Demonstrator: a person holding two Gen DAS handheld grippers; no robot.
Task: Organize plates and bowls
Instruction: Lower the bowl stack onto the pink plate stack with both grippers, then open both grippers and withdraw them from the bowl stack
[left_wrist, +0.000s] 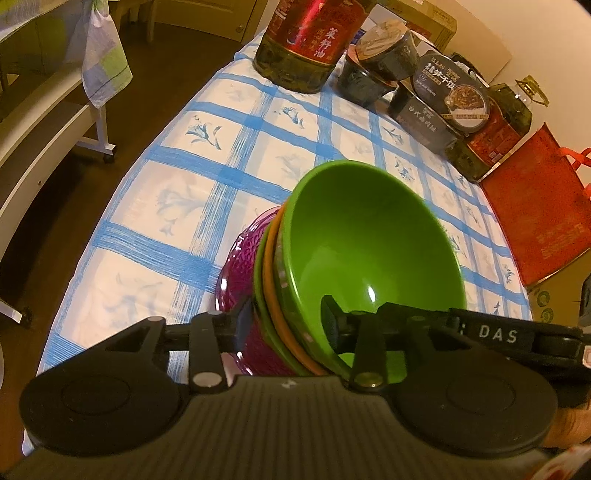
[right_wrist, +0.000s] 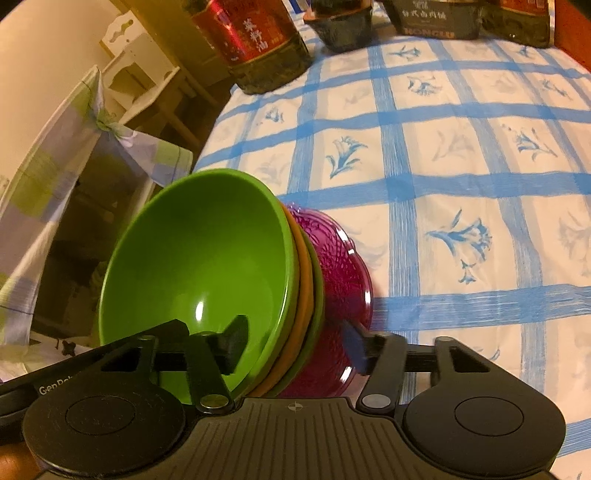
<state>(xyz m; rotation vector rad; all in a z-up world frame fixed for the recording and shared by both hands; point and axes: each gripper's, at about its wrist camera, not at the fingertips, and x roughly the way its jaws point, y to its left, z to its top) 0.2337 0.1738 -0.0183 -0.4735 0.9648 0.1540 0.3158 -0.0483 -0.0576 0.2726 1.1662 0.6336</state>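
Observation:
A stack stands on the blue-checked tablecloth (left_wrist: 192, 177): a purple patterned glass plate (left_wrist: 240, 273) at the bottom, then a green dish, an orange dish (left_wrist: 271, 280) and a green bowl (left_wrist: 362, 236) on top. My left gripper (left_wrist: 284, 321) straddles the stack's near rim, one finger inside the bowl, the other outside the purple plate, with small gaps showing. My right gripper (right_wrist: 295, 345) straddles the rim of the same stack of the green bowl (right_wrist: 199, 258) and the purple plate (right_wrist: 343, 273). Its pads stand clear of it, and the outer finger (right_wrist: 355, 347) is blurred.
At the table's far end stand a large oil bottle (left_wrist: 310, 40), dark food tubs (left_wrist: 384, 59), boxed meals (left_wrist: 454, 99) and a second oil bottle (left_wrist: 495, 133). A red bag (left_wrist: 539, 218) is at the right edge. A cloth-draped cart (right_wrist: 74, 206) stands off the table's left edge.

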